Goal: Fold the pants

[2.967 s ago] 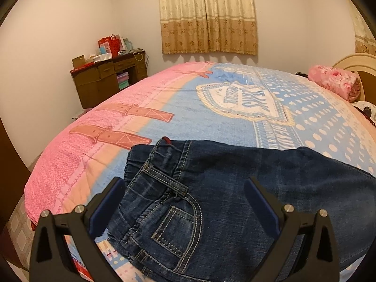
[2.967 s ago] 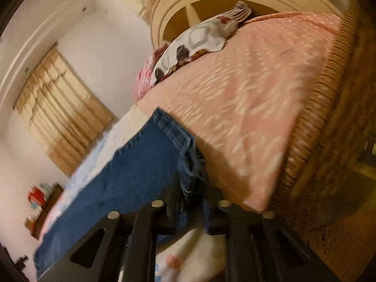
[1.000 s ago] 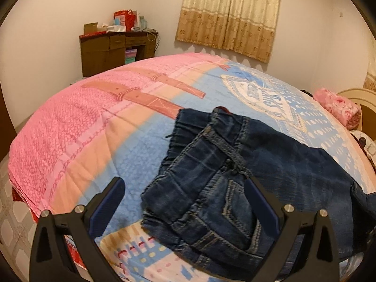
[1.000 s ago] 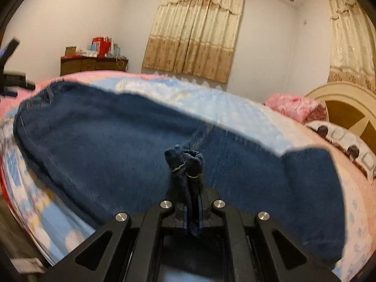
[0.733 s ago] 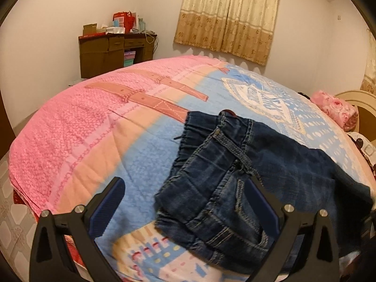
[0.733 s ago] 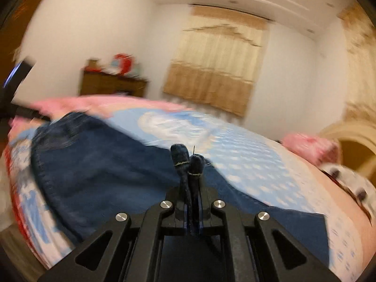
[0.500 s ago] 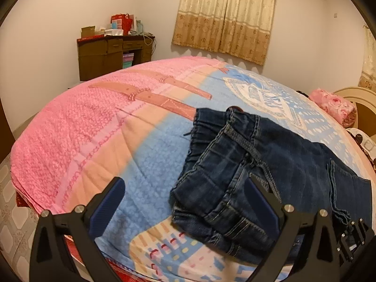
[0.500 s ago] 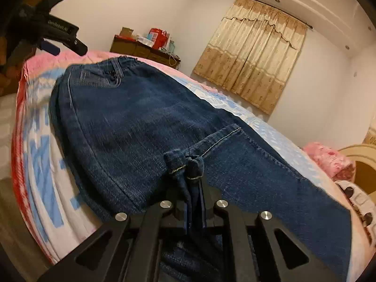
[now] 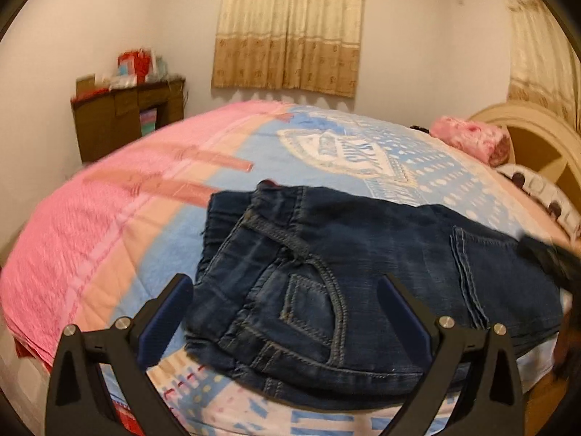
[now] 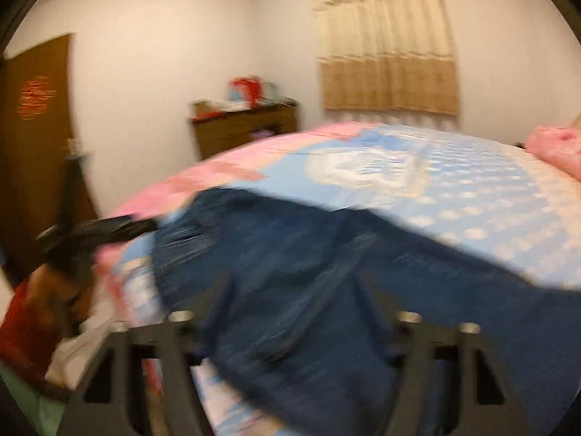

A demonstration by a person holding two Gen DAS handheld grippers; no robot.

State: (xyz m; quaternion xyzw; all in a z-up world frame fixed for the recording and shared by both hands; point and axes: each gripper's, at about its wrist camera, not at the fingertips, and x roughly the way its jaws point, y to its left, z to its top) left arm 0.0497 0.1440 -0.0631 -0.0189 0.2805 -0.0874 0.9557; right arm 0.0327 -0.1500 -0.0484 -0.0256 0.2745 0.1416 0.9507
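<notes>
Blurring over right gripper point(image 10: 292, 285) and pants point(image 10: 363, 254).

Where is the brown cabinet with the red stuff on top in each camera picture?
Left wrist view: the brown cabinet stands at upper left, against the wall beyond the pink side of the bed.
Right wrist view: the cabinet is left of centre, blurred, behind the bed.
Shared landmark: the beige curtain, right of the cabinet in both.

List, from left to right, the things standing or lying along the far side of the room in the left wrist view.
Wooden cabinet → curtain → pink pillow → headboard.
</notes>
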